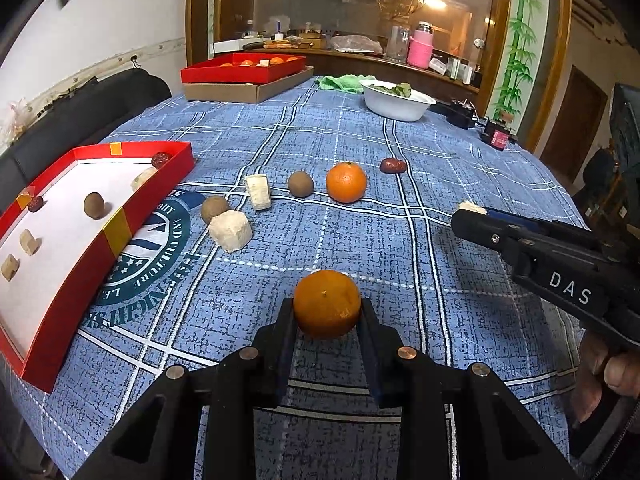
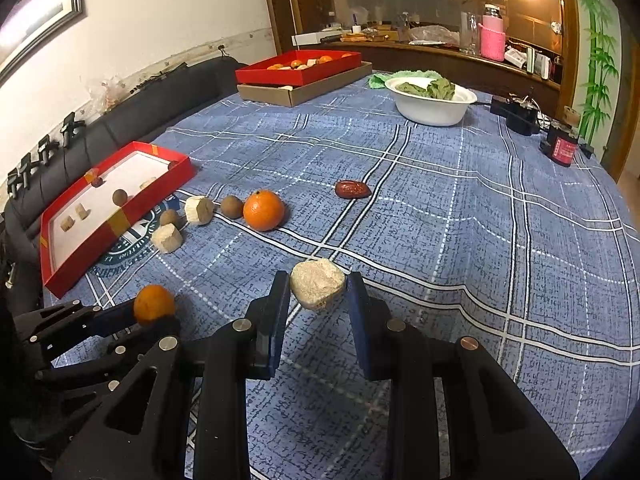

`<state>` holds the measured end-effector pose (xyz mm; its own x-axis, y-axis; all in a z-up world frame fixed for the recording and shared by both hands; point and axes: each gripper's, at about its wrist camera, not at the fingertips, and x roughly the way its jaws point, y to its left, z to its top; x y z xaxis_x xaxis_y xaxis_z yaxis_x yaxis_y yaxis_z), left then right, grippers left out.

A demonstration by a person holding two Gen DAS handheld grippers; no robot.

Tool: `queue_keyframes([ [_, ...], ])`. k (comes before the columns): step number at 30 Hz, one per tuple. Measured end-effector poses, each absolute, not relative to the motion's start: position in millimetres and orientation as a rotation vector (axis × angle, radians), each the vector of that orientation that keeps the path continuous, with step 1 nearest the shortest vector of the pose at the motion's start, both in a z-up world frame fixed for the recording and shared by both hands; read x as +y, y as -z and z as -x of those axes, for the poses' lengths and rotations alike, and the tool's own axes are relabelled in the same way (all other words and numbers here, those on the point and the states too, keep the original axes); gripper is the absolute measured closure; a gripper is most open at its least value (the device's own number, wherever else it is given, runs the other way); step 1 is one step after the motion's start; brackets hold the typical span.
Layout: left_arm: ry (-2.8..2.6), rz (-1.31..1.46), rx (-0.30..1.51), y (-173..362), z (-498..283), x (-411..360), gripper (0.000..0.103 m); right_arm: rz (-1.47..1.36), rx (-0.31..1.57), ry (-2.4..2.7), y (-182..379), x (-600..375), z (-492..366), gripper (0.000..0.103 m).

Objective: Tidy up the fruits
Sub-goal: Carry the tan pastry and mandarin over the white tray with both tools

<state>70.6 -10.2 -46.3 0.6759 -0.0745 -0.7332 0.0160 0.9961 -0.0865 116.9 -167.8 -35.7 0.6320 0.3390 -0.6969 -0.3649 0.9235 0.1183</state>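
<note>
My left gripper (image 1: 327, 306) is shut on an orange mandarin (image 1: 327, 303), held just above the blue checked tablecloth (image 1: 460, 248). The right gripper (image 2: 318, 286) is shut on a pale beige chunk (image 2: 317, 283); from the left wrist it appears at the right edge, gripper (image 1: 466, 212) with the chunk (image 1: 472, 207) at its tip. Loose on the cloth lie a second mandarin (image 1: 346, 182), two brown round fruits (image 1: 300, 184) (image 1: 214, 209), two pale chunks (image 1: 230, 231) (image 1: 258, 191) and a red date (image 1: 393, 165). An open red tray (image 1: 120, 236) at the left holds several small pieces.
At the far side stand a red box of mandarins (image 1: 244, 68) on a cardboard lid, a white bowl (image 1: 396, 100) with green leaves, a green cloth (image 1: 344, 82) and black chargers (image 1: 464, 114). A dark sofa (image 1: 80, 116) runs along the left table edge. A hand (image 1: 612, 372) holds the right gripper.
</note>
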Motion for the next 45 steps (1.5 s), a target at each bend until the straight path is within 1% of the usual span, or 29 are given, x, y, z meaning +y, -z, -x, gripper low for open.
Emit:
queue_keyframes([
  [22, 0.004, 0.046, 0.783, 42, -63, -14, 0.074, 0.091, 0.729, -0.325, 26, -170, -112, 0.075],
  [31, -0.027, 0.064, 0.763, 35, -53, -7, 0.074, 0.225, 0.686, -0.236, 21, -157, -107, 0.075],
  [37, -0.096, 0.086, 0.724, 18, -46, 11, 0.074, 0.261, 0.676, -0.231, 14, -144, -102, 0.075],
  [45, -0.284, 0.151, 0.712, 9, -40, 62, 0.074, 0.298, 0.654, -0.326, -2, -102, -93, 0.075],
])
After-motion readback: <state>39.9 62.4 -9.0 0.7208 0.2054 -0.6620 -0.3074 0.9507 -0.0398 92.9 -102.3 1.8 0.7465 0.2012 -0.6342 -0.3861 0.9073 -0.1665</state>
